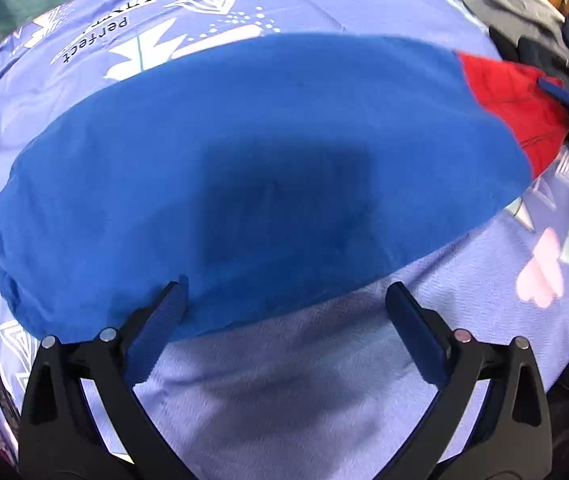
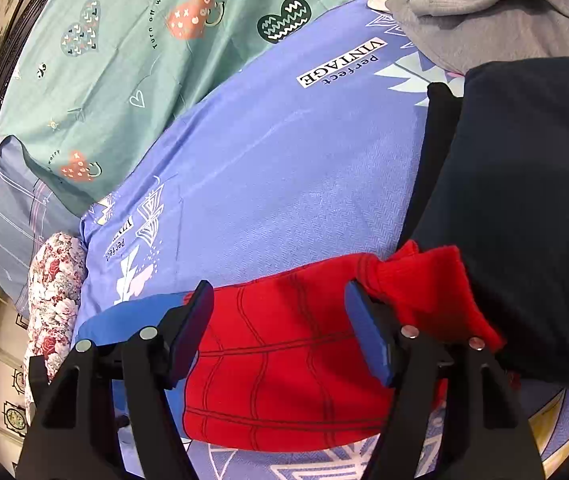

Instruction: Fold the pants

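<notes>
Left tongs (image 1: 284, 292): open, pants (image 1: 244, 168) edge ahead; may pinch bed sheet (image 1: 284, 380).
Right tongs (image 2: 278, 292): open, straddling red cuff (image 2: 284, 352); may bunch.

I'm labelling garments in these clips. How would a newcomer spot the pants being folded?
Find the lilac bedsheet printed "VINTAGE". The pants lie flat across it, under both open grippers. Unlike the grey and dark clothes nearby, they are bright blue with a red, web-lined end.
</notes>
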`<action>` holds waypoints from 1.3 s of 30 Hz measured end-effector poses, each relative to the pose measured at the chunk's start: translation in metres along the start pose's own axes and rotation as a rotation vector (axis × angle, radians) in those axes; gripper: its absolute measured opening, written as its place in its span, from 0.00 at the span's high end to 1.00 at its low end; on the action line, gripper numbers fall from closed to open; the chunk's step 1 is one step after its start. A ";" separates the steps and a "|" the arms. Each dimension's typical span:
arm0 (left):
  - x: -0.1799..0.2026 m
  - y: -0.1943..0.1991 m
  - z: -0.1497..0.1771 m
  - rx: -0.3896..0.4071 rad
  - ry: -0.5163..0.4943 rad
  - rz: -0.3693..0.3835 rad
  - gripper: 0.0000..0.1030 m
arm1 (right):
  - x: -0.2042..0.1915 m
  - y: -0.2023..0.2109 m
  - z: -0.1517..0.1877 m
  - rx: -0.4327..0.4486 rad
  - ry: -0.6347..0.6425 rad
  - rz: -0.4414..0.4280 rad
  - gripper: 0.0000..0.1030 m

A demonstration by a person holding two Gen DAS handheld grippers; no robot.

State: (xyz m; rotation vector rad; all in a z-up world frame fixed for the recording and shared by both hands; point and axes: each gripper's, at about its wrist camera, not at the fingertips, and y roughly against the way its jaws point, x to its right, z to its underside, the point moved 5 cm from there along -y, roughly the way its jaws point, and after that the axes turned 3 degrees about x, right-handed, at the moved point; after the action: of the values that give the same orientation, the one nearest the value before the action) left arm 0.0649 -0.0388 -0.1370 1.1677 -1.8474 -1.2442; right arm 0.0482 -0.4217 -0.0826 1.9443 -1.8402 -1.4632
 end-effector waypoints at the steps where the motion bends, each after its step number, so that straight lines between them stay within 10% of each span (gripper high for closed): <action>1: -0.002 0.004 -0.002 0.009 0.021 0.023 0.02 | -0.003 0.001 0.001 -0.001 0.016 0.011 0.33; 7: -0.025 0.024 -0.029 0.116 0.151 0.024 0.02 | -0.039 0.006 0.009 0.008 0.256 0.185 0.19; 15: -0.040 -0.006 -0.005 0.038 0.136 -0.108 0.02 | -0.031 -0.020 0.056 -0.168 0.397 0.263 0.17; 22: -0.059 0.022 -0.006 0.051 0.176 -0.024 0.02 | -0.009 0.030 0.037 -0.128 0.217 0.113 0.16; 30: -0.105 0.037 -0.010 0.099 0.300 -0.090 0.02 | 0.018 0.065 0.034 -0.097 0.136 0.260 0.12; 39: -0.097 0.039 -0.032 0.125 0.262 -0.065 0.02 | -0.110 -0.013 0.007 -0.094 0.408 0.064 0.14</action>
State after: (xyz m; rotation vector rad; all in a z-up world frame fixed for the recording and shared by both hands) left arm 0.1197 0.0434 -0.0904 1.3963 -1.7222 -0.9678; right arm 0.0732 -0.3253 -0.0338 1.9400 -1.6060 -1.0176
